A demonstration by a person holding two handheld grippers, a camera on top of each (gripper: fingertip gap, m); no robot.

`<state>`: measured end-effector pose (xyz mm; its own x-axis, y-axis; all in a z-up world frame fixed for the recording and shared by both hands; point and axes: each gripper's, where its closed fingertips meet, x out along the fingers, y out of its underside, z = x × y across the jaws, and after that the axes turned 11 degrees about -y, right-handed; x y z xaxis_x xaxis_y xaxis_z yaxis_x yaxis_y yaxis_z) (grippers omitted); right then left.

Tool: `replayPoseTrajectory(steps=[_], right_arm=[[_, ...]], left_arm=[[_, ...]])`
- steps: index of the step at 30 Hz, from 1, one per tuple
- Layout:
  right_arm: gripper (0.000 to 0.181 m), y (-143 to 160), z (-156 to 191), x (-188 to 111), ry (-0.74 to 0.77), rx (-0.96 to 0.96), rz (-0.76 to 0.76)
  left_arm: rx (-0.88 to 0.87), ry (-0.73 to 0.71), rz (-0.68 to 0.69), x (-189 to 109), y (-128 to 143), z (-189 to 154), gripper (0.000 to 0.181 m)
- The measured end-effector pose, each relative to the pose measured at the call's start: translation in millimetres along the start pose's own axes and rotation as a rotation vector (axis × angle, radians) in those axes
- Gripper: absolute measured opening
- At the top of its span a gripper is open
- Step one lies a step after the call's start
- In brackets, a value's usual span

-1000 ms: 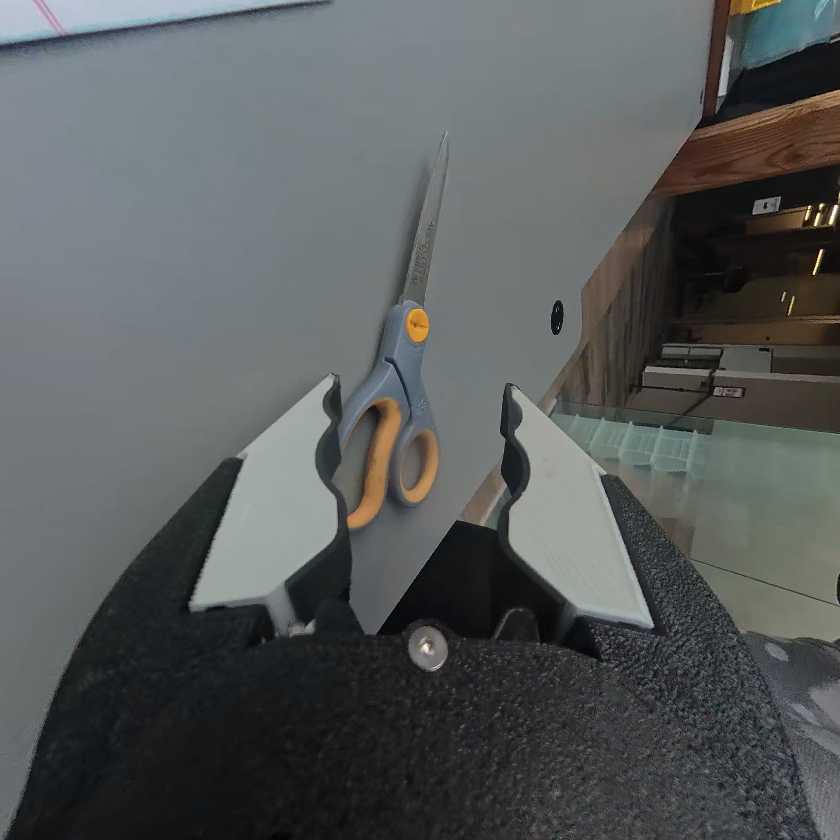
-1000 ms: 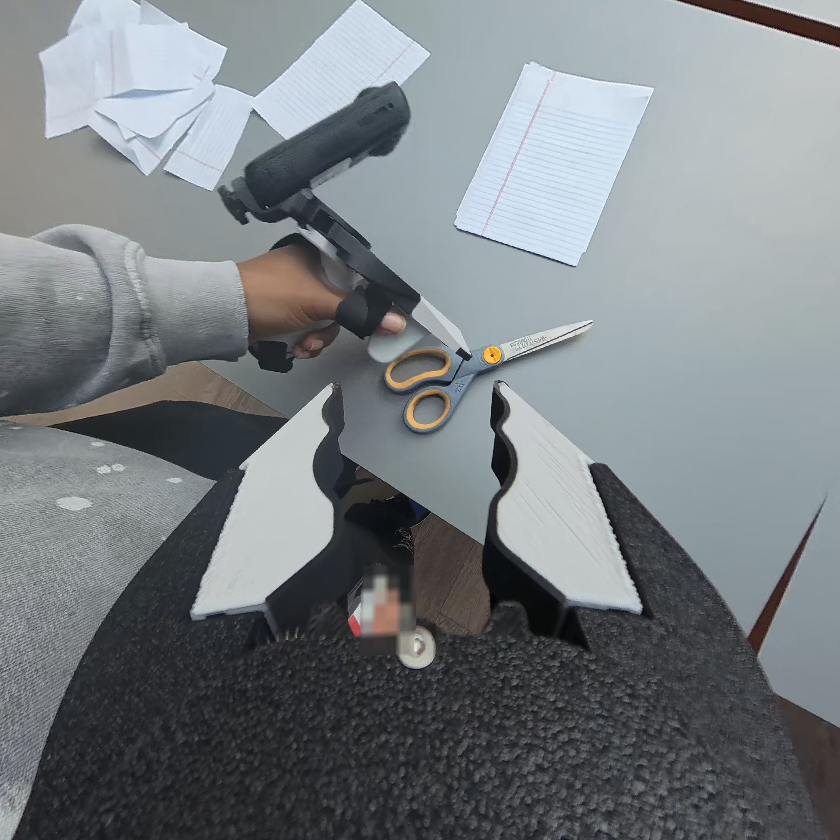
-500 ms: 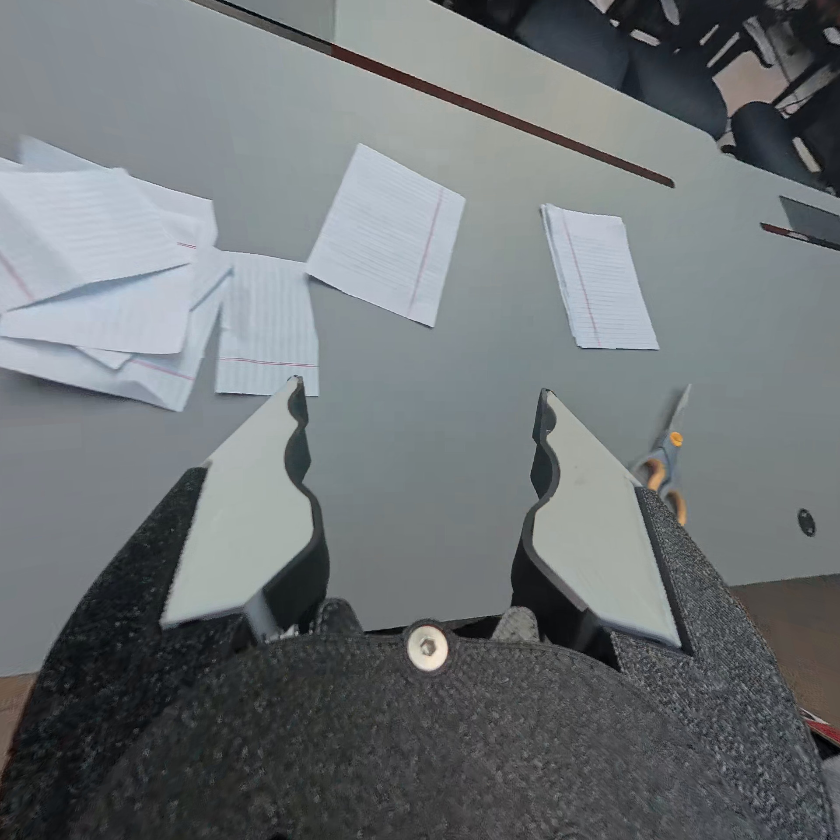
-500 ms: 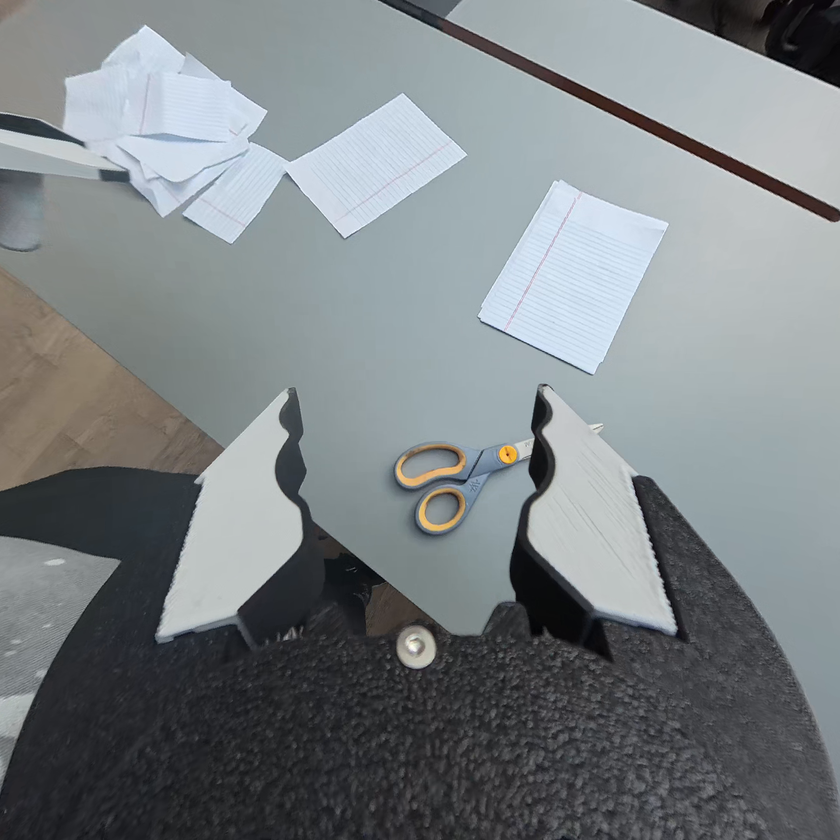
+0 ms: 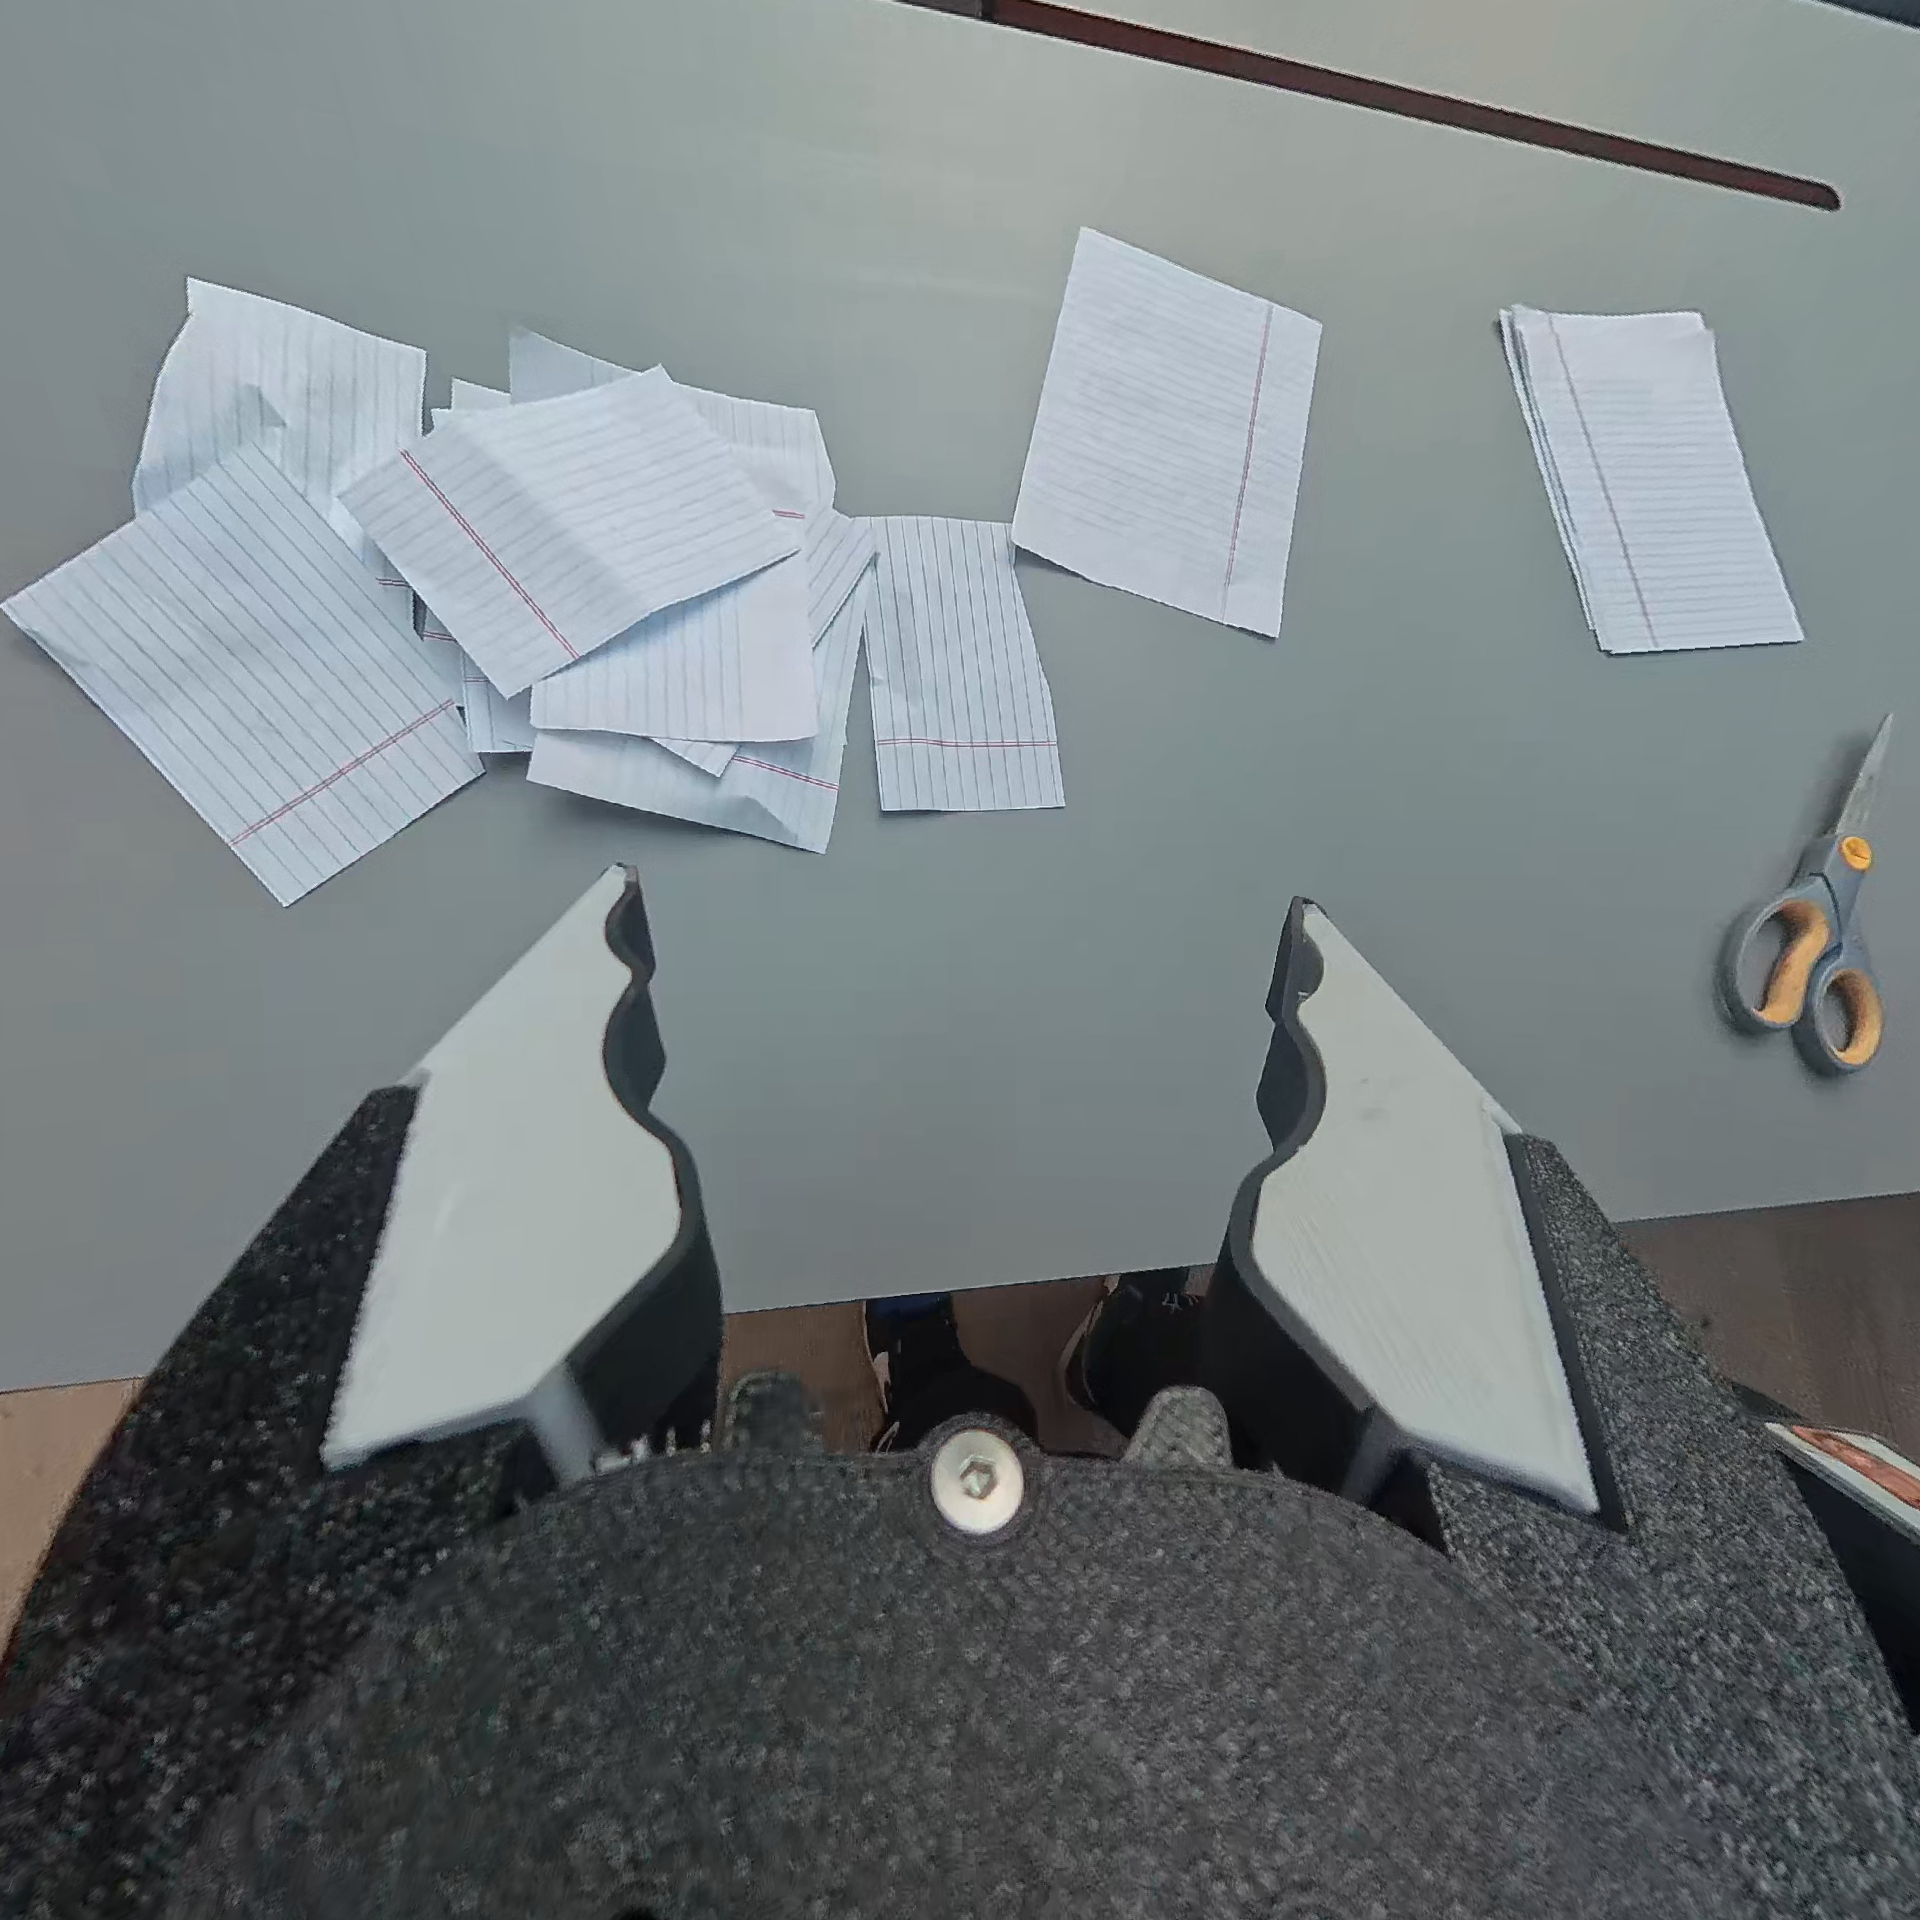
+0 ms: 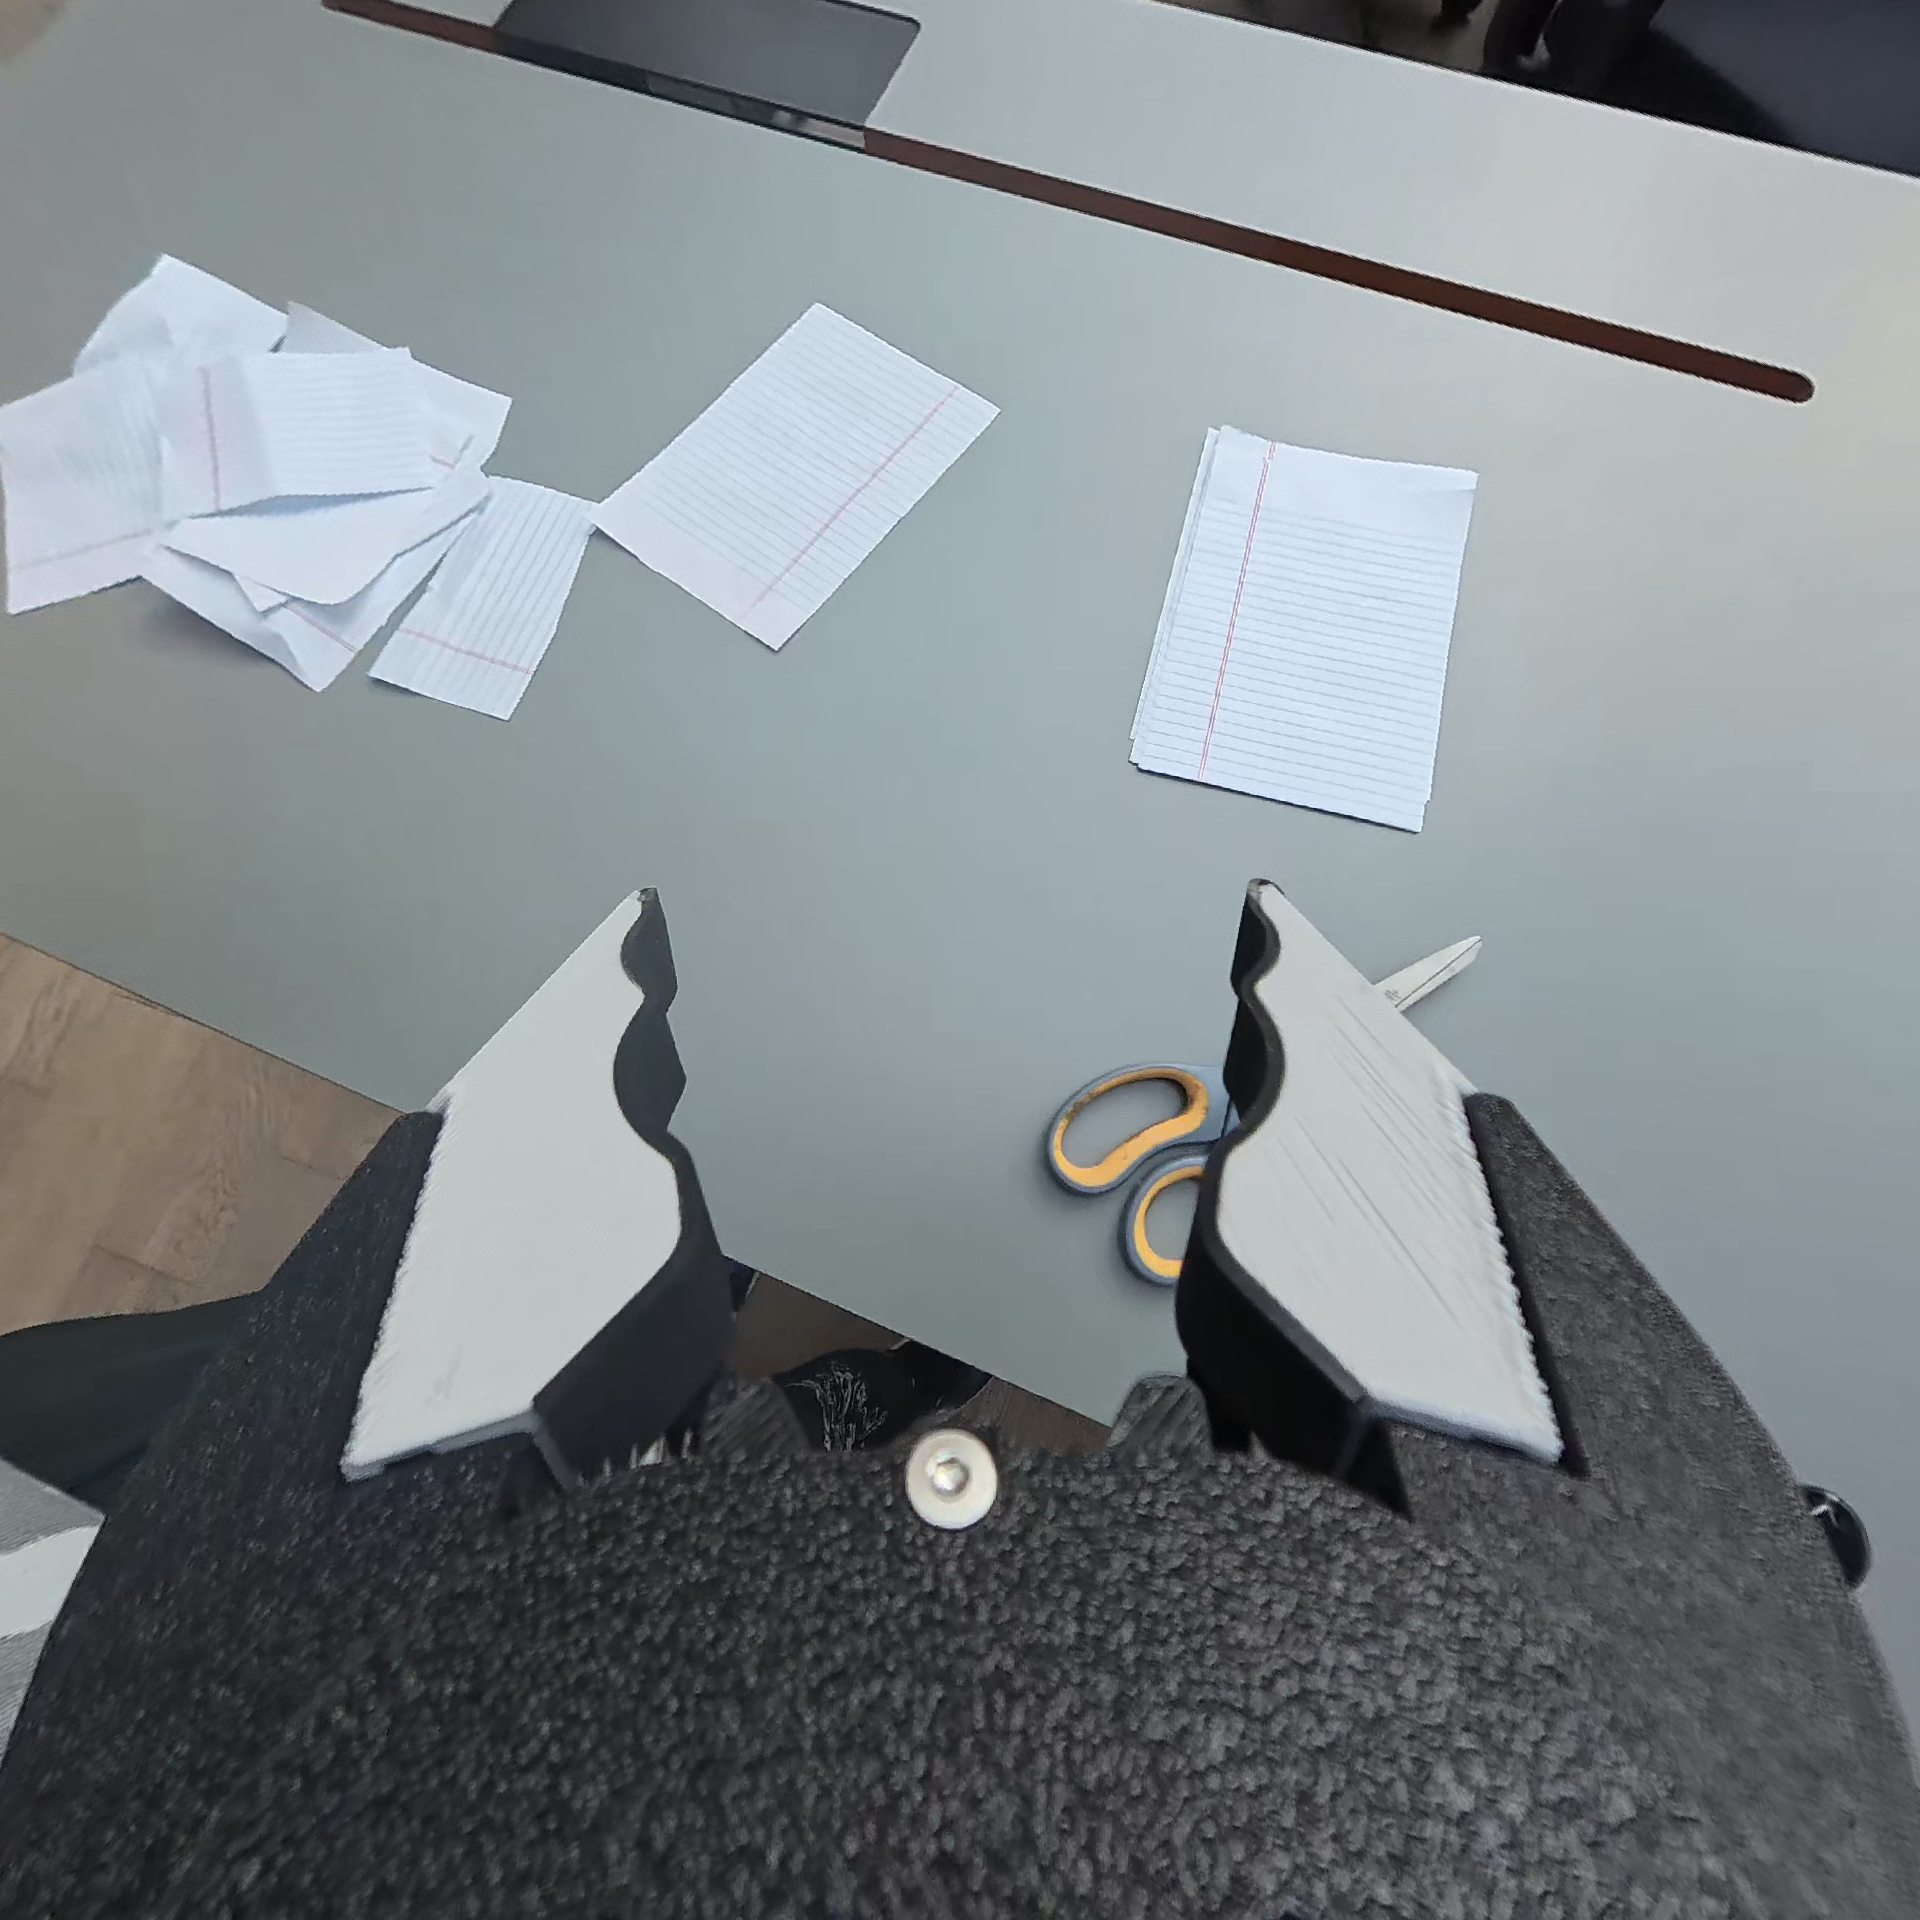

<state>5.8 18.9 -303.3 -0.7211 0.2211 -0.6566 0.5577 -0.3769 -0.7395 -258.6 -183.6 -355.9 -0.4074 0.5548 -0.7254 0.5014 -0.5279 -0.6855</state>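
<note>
A: While the left gripper (image 5: pixel 961 883) hangs over the near edge of the grey table (image 5: pixel 935 156), how do its fingers stand?

B: Spread wide, nothing between them. Bare tabletop lies under and ahead of them, with the table edge just below the fingers.

A: And the right gripper (image 6: pixel 951 888)?

B: Also spread wide and empty, above the table's near corner. Wooden floor (image 6: pixel 156 1122) shows past the edge at the left.

A: What lies near?

B: Scissors (image 6: pixel 1127 1127) with orange-lined grey handles lie flat by the near edge, partly hidden behind the right gripper's right finger; the blade tip pokes out beyond it. In the left wrist view they sit well to the right.

A: Farther out?

B: A loose heap of lined paper pieces (image 5: pixel 499 582) at the left, a single lined sheet (image 5: pixel 1164 426) in the middle, a neat stack of lined sheets (image 6: pixel 1309 623) at the right, all apart from both grippers. A dark slot (image 6: pixel 1351 281) runs along the far side.
</note>
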Motion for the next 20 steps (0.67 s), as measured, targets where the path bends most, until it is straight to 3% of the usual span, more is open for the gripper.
replayPoseTrajectory(steps=[8, 20], right_arm=[[0.108, 3.7, 13.3, -8.8, 0.071, 0.027, -0.001], [0.108, 18.3, -1.0, -17.9, 0.058, 0.036, 0.012]], left_arm=[[0.062, 0.047, -0.001, -0.8, 3.1, 12.2, 0.117], [-0.004, 0.004, 0.008, 2.4, 17.0, 4.5, 0.116]])
